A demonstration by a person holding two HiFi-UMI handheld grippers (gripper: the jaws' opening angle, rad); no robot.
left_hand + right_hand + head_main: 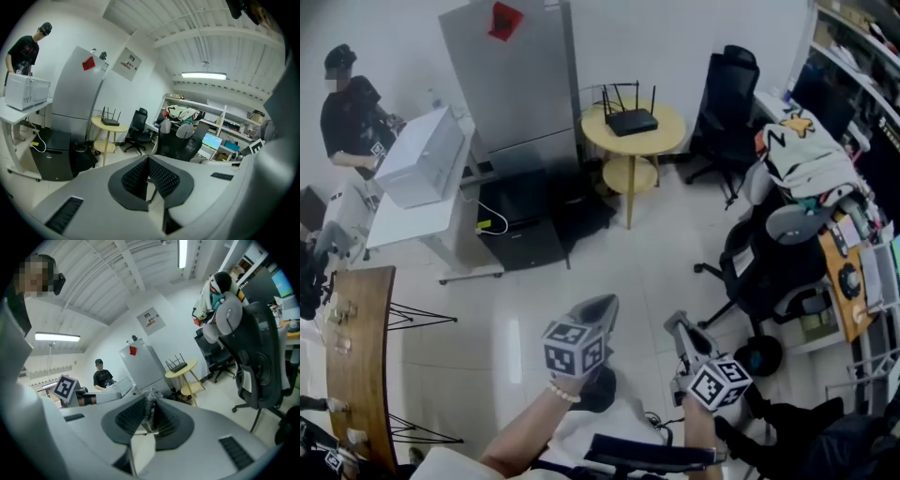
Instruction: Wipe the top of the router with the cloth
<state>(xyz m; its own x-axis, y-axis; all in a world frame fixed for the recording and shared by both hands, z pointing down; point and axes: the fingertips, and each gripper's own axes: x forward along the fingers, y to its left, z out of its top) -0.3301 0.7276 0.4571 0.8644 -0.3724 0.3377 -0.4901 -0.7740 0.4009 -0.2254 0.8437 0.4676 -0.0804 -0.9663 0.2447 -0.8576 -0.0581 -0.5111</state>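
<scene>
The black router with upright antennas sits on a round yellow desk, well apart and straight ahead of both grippers, broadside on. The right hand-held gripper pinches a crumpled pale cloth. The left hand-held gripper is closed and empty. Neither looks nearer.

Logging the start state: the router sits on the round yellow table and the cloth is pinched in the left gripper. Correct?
No: the cloth is pinched in the right gripper, as the right gripper view shows. The left gripper is shut and empty. The router does sit on the round yellow table.
</scene>
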